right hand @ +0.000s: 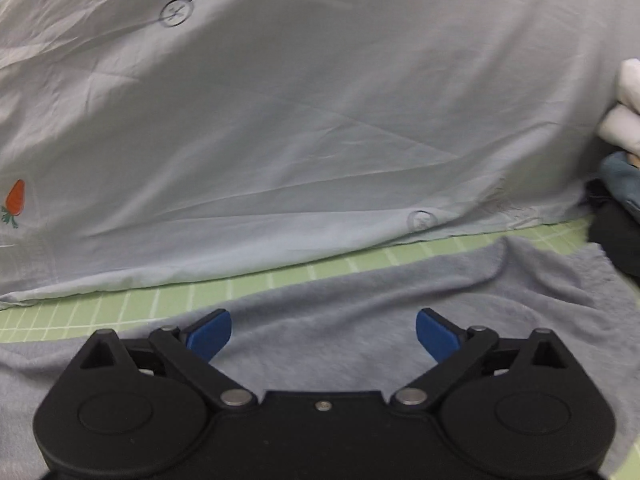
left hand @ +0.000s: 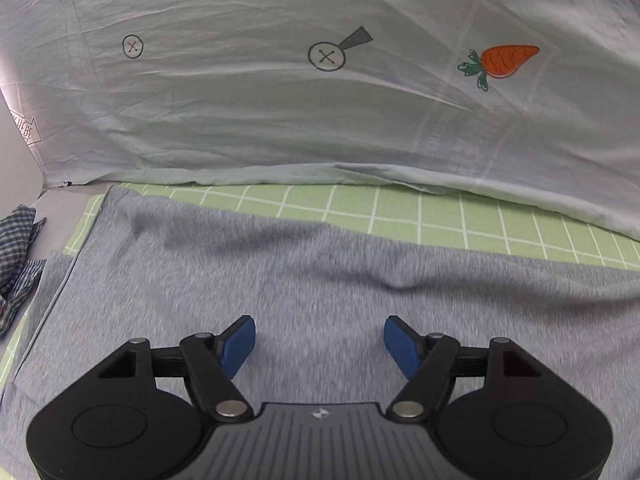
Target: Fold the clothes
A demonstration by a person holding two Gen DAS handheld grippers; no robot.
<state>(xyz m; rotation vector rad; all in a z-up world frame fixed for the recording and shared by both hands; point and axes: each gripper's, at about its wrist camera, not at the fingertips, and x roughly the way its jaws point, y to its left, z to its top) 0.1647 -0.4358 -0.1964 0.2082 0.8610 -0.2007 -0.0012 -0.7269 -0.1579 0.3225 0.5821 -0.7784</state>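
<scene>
A grey knit garment [left hand: 320,280] lies spread flat on a green checked sheet [left hand: 440,216]. In the left wrist view its left edge runs down the frame's left side. My left gripper [left hand: 319,344] hovers over the cloth, blue pads apart, nothing between them. The same grey garment [right hand: 360,312] fills the lower part of the right wrist view, its far right corner slightly rumpled. Above it my right gripper [right hand: 323,338] stands wide open and empty.
A pale quilt with carrot prints [left hand: 320,100] rises behind the garment, also seen as the pale quilt [right hand: 300,120]. A checked blue cloth [left hand: 18,256] lies at the left. Folded white, blue and dark clothes [right hand: 620,168] are stacked at the right.
</scene>
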